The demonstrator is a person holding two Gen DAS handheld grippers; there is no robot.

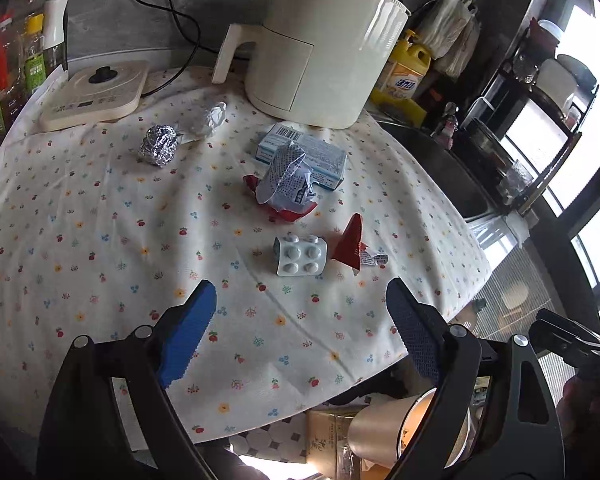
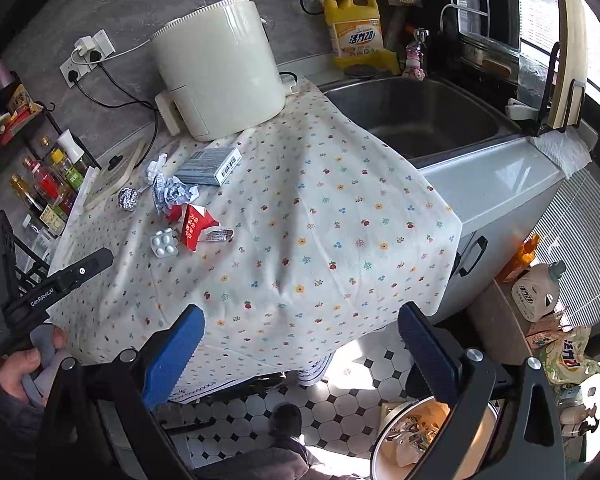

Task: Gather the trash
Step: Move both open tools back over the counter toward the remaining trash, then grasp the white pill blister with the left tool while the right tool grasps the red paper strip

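Ahead of the left gripper (image 1: 300, 320), on the flowered tablecloth (image 1: 80, 208), lay the trash we were after. The jaws stood spread wide and held nothing. Just beyond the gap between them sat a pill blister pack (image 1: 300, 256), and just beside it, toward the right jaw, a torn red wrapper (image 1: 350, 244). Farther out lay a crumpled printed wrapper (image 1: 288, 178) over red scraps, resting against a light blue carton (image 1: 320, 152). Off beyond the left jaw we saw a foil ball (image 1: 159, 145) and a crumpled white paper (image 1: 210, 120) — the paper just beside the foil. Behind it all stood the cream air fryer (image 1: 320, 48).

Our right gripper (image 2: 300, 336) hung past the table's near edge, its jaws also spread and bare. Below its right jaw, on the floor, sat a bin (image 2: 388, 432) with scraps inside — well apart from the litter on the cloth.
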